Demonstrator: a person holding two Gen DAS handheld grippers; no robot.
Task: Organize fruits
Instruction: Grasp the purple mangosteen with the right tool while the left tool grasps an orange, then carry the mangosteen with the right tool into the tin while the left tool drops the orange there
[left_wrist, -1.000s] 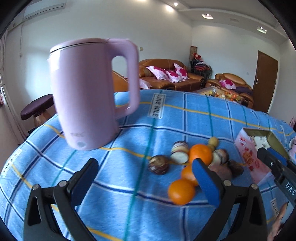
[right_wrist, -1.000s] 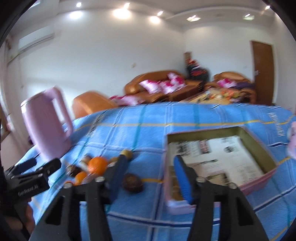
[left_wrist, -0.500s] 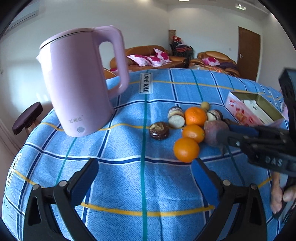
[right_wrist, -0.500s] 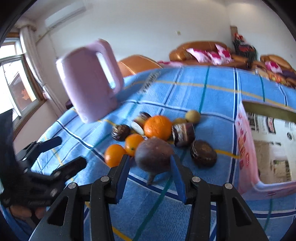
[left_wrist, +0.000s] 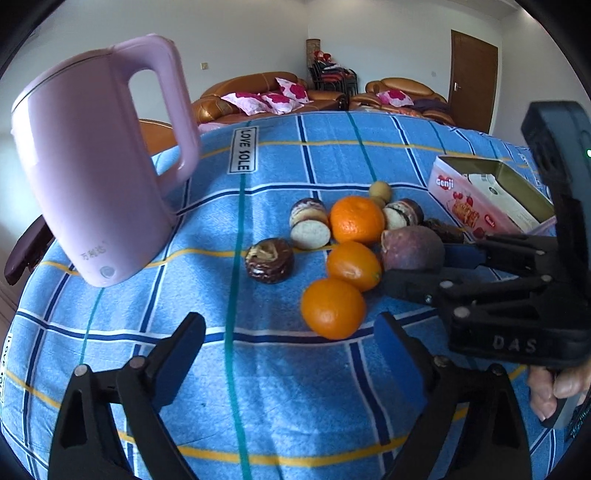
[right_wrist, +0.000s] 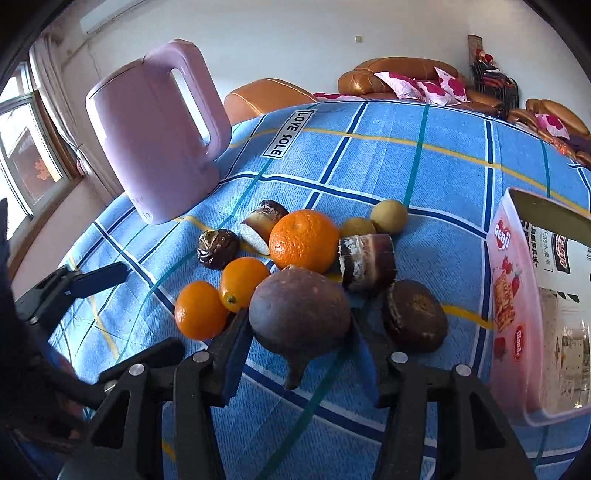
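Blue checked tablecloth (left_wrist: 295, 369), leather sofas (left_wrist: 258, 92) behind.

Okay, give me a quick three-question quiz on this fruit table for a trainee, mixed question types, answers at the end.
1. True or false: the right gripper is closed on an orange.
2. How many oranges lie on the tablecloth? A) two B) three C) five
3. Fill in: the left gripper is ____ and holds nothing.

Key: 1. False; it grips the dark purple fruit. 2. B: one large orange and two smaller oranges. 3. open.
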